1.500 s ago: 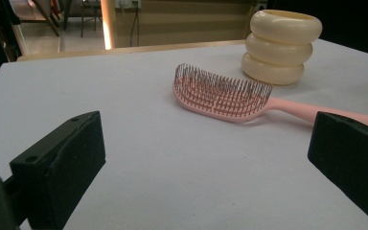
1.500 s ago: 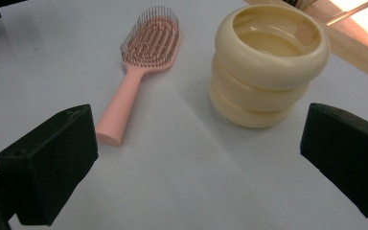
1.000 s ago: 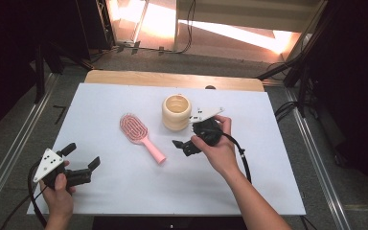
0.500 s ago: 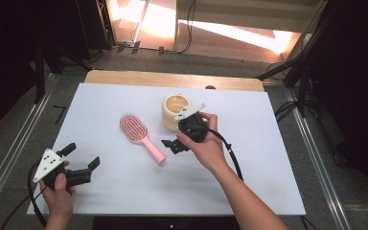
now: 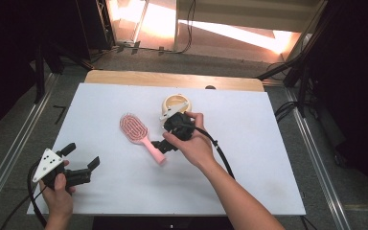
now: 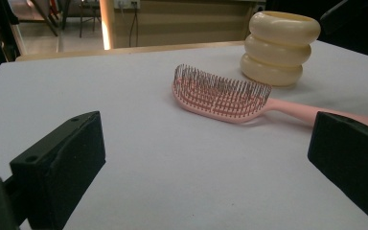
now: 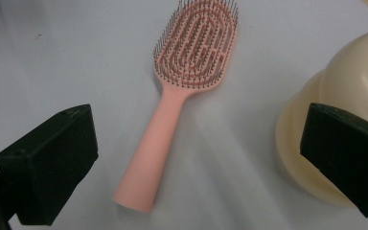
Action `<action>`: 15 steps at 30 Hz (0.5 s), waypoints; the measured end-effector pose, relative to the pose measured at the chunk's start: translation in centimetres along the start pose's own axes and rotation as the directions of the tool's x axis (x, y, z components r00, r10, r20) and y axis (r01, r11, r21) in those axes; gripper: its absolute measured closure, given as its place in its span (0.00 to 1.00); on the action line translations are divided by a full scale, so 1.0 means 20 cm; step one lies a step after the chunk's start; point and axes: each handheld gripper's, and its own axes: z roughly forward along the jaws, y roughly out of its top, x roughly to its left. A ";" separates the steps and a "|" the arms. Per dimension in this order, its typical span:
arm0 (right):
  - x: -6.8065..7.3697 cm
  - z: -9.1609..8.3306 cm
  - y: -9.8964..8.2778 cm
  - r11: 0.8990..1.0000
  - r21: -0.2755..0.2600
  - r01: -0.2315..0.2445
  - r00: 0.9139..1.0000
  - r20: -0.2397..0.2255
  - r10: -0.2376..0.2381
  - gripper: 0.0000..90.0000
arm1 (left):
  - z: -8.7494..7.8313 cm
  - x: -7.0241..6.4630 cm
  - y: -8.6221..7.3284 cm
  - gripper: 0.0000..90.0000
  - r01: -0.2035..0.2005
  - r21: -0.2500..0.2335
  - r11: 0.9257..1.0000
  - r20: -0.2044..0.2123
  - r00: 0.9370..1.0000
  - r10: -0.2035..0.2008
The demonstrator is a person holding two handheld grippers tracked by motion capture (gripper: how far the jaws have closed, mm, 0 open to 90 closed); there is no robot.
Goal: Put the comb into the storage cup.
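Pink plastic, 1 hairbrush (image 5: 139,134) lies bristles up on the white table (image 5: 268,143), its long axis slanting from the head at far left to the handle tip near the right gripper (image 5: 165,144). That gripper's jaws are wide apart, empty, partly hidden by the hand. 1 cream ringed holder (image 5: 175,103) stands behind, cut off in the right gripper view. The left gripper (image 5: 82,161) rests spread, holding nothing.

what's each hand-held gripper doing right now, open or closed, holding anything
Left hand-held gripper: open, holding nothing, low near the table's near-left corner.
Right hand-held gripper: open, holding nothing, over the pink hairbrush handle.
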 end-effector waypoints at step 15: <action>0.02 0.18 0.05 0.993 0.111 -0.031 0.999 -0.035 0.035 0.00 | 0.00 0.00 0.00 0.00 0.003 0.001 1.000 -0.001 1.000 -0.003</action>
